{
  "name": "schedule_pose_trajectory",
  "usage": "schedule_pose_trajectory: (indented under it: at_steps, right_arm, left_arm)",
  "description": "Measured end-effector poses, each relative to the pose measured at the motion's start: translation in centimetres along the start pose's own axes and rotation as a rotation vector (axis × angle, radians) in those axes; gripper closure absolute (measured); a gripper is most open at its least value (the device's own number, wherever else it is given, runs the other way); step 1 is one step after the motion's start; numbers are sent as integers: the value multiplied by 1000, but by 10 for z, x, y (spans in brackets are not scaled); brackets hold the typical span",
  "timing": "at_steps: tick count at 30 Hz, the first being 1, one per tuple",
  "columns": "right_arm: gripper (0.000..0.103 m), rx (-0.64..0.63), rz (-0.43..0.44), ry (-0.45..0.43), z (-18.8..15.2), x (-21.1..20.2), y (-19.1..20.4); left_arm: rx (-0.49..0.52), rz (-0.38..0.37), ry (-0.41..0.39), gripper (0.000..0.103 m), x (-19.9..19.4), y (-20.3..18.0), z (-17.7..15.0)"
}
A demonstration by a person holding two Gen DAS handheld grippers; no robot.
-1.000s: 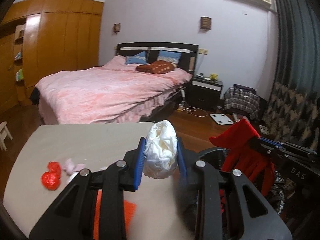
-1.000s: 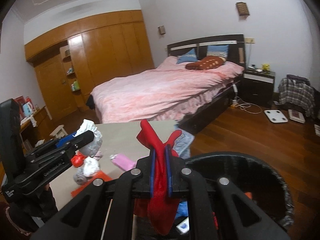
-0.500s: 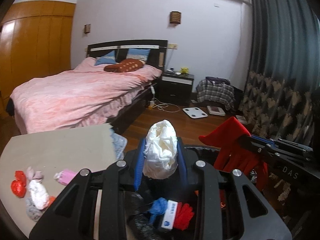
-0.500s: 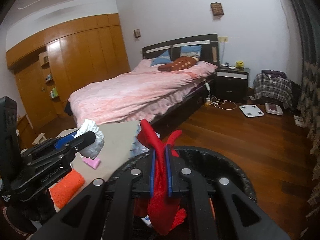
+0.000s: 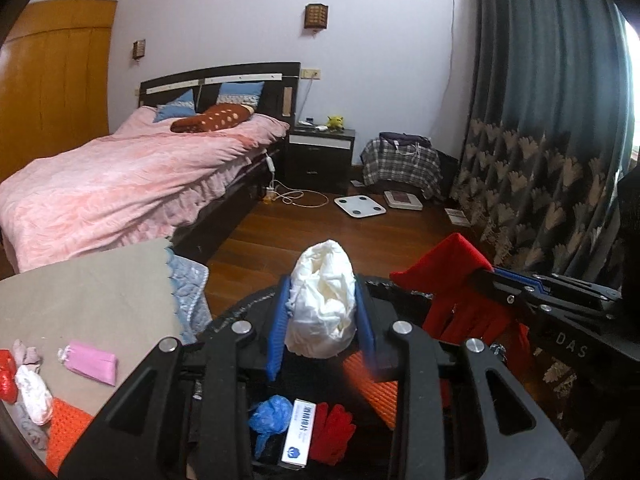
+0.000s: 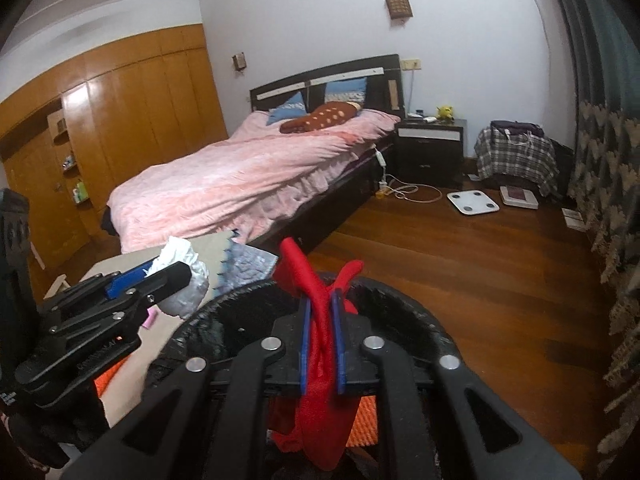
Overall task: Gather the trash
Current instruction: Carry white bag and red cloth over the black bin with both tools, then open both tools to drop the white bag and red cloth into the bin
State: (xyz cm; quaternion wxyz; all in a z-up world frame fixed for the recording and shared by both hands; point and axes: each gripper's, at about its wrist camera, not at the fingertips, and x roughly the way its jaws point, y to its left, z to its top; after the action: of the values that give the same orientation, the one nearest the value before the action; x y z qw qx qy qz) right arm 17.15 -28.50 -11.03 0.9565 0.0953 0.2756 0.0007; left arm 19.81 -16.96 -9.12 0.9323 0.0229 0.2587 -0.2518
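My left gripper (image 5: 322, 300) is shut on a crumpled white paper wad (image 5: 324, 304) and holds it over the black trash bin (image 5: 240, 312). My right gripper (image 6: 320, 300) is shut on a red cloth (image 6: 320, 360) that hangs down into the same bin (image 6: 400, 312). In the left wrist view the right gripper (image 5: 496, 276) with the red cloth (image 5: 452, 268) is at the right. In the right wrist view the left gripper (image 6: 176, 272) with the wad (image 6: 184, 280) is at the left. The bin holds a blue wad (image 5: 272, 412), a white box (image 5: 298, 432), a red glove (image 5: 332, 432) and an orange piece (image 5: 372, 384).
A grey table (image 5: 80, 292) at the left carries a pink packet (image 5: 90, 362), a white wad (image 5: 34, 392), red scraps (image 5: 6, 372) and an orange cloth (image 5: 66, 428). A pink bed (image 5: 120, 176), a nightstand (image 5: 320, 156) and a curtain (image 5: 552, 120) stand beyond the wood floor (image 6: 460, 260).
Both grippers have moved right from over the table to over the bin, each still holding its item. The bin's contents have come into the left wrist view.
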Motion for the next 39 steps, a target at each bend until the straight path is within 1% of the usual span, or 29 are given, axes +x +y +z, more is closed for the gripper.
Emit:
schedule_pose_trajectory:
  at_steps: [1,2,3,4,5,6,7,8,10,11,12,13,14,15,20,26,33,39]
  right_arm:
    - [90,1,-9,1,-1,0,-3]
    - [85,2,-18,4,-2,0,-5]
    - [80,5,-28,7,-4,0,-6]
    - [67,10,-37,7,-5,0,-8]
    - [62,13,-41,5,-7,-1,-10]
    - [60,14,-48,4,-8,-1,-11]
    - [53,12,-54,3,-8,-2,-11]
    - [42,12,-61,1,-8,-2,-10]
    - [34,13,-69,-11,-9,-5,-9]
    - [25,11,-70,-13,-8,-5,-8]
    - [19,7,-79,-20,-9,-6,-6]
    - [11,5,-88,-31,-10,-8,-3]
    - [7,4,-89,-38,-8,-8,-2]
    - [6,1,-85,-42,-8,-9,1]
    - [6,-3,-59,-31,-9,-4,17]
    - [6,-15,-9,-19,-12,3,46]
    - [6,-67,78,-3,-11,18,99]
    - [6,-105,157,15,-14,36,150]
  left_arm:
    - [4,-7,7,68,2,-1,-1]
    - [6,-14,12,65,4,-2,-2]
    - [6,-20,16,60,4,-2,-4]
    - [7,-30,18,58,5,-1,-5]
    - [7,-30,18,55,4,0,-6]
    - [7,-23,18,51,3,2,-8]
    - [4,-22,20,48,4,2,-8]
    - [-2,-23,22,42,3,5,-8]
    - [-10,-11,18,41,0,11,-9]
    - [-10,-4,18,38,-2,13,-10]
    - [-10,7,15,32,-5,16,-11]
    - [-12,24,10,28,-8,20,-11]
    - [-15,37,3,22,-11,23,-11]
    - [-18,51,-7,19,-16,27,-11]
    - [-29,116,-26,13,-39,52,-10]
    - [-46,192,-38,12,-64,80,-12]
    - [-90,298,-41,12,-97,122,-24]
    - [-125,412,-33,12,-125,166,-38]
